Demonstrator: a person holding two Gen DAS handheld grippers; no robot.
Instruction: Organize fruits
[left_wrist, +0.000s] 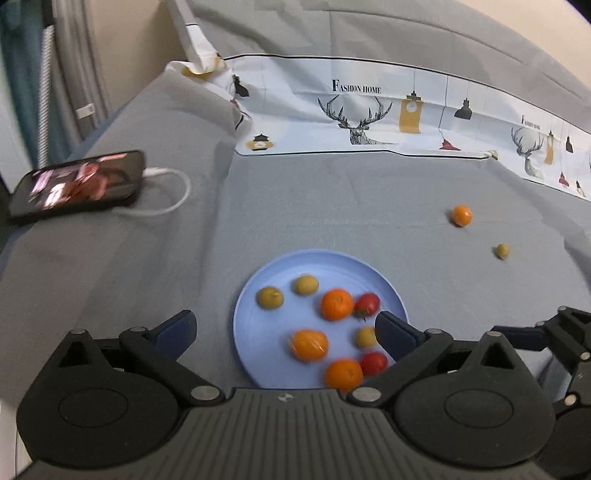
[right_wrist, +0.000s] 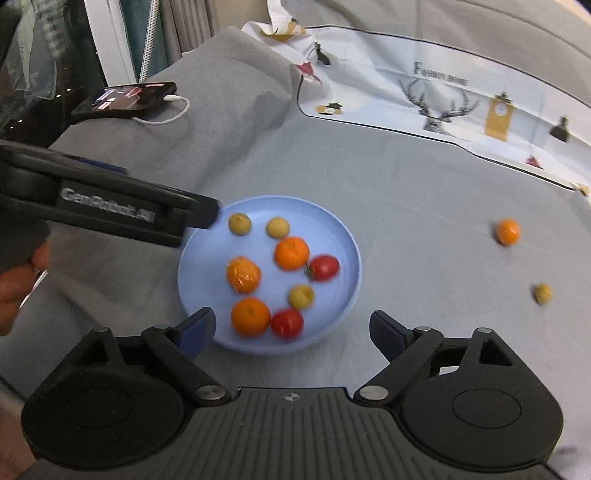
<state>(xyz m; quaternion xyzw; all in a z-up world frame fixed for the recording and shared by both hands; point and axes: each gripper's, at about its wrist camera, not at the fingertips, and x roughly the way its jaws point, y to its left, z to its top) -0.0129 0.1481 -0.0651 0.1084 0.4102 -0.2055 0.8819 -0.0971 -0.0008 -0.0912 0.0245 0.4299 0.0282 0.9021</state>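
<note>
Smooth plastic plate (right_wrist: 343, 229) (pale blue); matt grey cloth (right_wrist: 406, 177).

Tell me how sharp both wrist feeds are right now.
Left wrist view: fruit on the round light-blue plate is motion-smeared, and fisheye bends the white printed cloth. Right wrist view: the same smear, worst on the small orange fruit off the plate.

The fruit on the blue plate (left_wrist: 258, 291) looks smeared, so their skins are hard to see. In the left wrist view the left gripper (left_wrist: 284, 332) hides the plate's bottom edge and part of a small yellow fruit (left_wrist: 364, 336). The phone (left_wrist: 79, 184) screen at the middle left is too blurry to read. At the left edge of the right wrist view, a hand (right_wrist: 14, 288) is cut off.
</note>
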